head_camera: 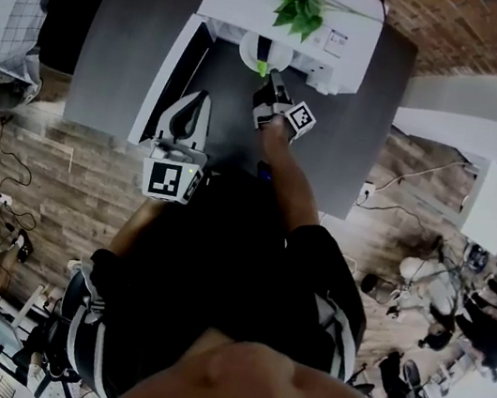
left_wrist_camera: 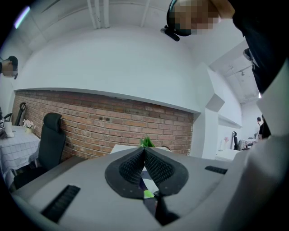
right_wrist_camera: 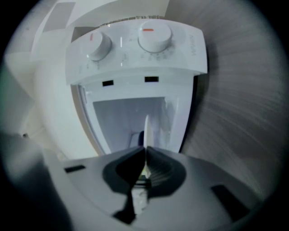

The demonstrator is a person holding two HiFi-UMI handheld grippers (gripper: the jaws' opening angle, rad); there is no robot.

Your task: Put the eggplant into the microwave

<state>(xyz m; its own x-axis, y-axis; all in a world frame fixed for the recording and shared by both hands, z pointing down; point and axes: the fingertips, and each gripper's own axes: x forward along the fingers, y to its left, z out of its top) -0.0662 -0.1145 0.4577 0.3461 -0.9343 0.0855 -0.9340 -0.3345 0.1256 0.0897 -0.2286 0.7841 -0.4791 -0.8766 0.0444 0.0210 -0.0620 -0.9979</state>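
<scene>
The white microwave (head_camera: 306, 32) stands on a grey table (head_camera: 355, 136) with its door (head_camera: 170, 75) swung open to the left. Its two dials (right_wrist_camera: 153, 36) and its bare white cavity (right_wrist_camera: 122, 119) fill the right gripper view. My right gripper (head_camera: 264, 87) is shut on the rim of a white plate (head_camera: 276, 55) at the cavity's mouth. That plate shows edge-on as a thin sliver (right_wrist_camera: 146, 128). A dark eggplant with a green cap (head_camera: 262, 68) lies on it, mostly hidden. My left gripper (head_camera: 194, 103) hovers by the open door, shut and holding nothing.
A green potted plant (head_camera: 302, 1) sits on top of the microwave. A brick wall (left_wrist_camera: 113, 126) and a black office chair (left_wrist_camera: 49, 140) lie beyond the table. Chairs, cables and people crowd the wooden floor (head_camera: 52, 178) around the table.
</scene>
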